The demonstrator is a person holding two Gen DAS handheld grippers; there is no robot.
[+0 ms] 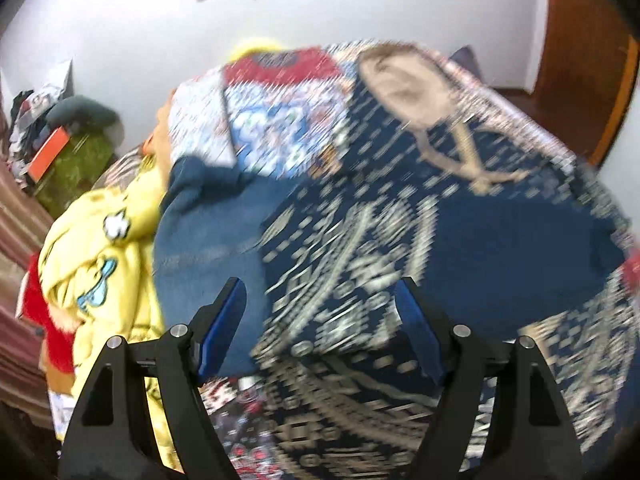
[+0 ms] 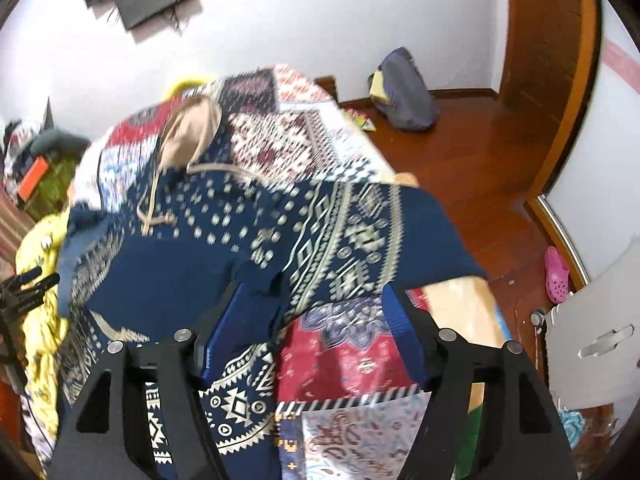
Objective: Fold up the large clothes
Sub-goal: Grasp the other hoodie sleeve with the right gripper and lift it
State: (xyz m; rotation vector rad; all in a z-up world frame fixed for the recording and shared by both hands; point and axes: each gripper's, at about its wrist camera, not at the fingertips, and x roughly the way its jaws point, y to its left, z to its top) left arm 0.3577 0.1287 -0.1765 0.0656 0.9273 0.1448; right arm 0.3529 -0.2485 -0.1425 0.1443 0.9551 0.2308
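Observation:
A navy hoodie [image 1: 460, 216] with a cream geometric pattern, a tan-lined hood and drawstrings lies spread on a patchwork bedspread [image 1: 276, 112]. The left wrist view is blurred. My left gripper [image 1: 320, 292] is open just above the hoodie's lower part, holding nothing. In the right wrist view the hoodie [image 2: 224, 240] lies across the bedspread [image 2: 304, 136] with one sleeve toward the right edge. My right gripper [image 2: 314, 300] is open above the hoodie's hem and holds nothing. The left gripper [image 2: 28, 284] shows at the far left there.
A yellow cartoon-print garment [image 1: 108, 256] and a red one [image 1: 48, 312] are heaped at the left of the bed. A cluttered green stand [image 1: 76, 160] is beyond. At the right are wooden floor [image 2: 492, 184], a grey bag [image 2: 404, 92], a pink clog [image 2: 556, 272] and a white board [image 2: 600, 340].

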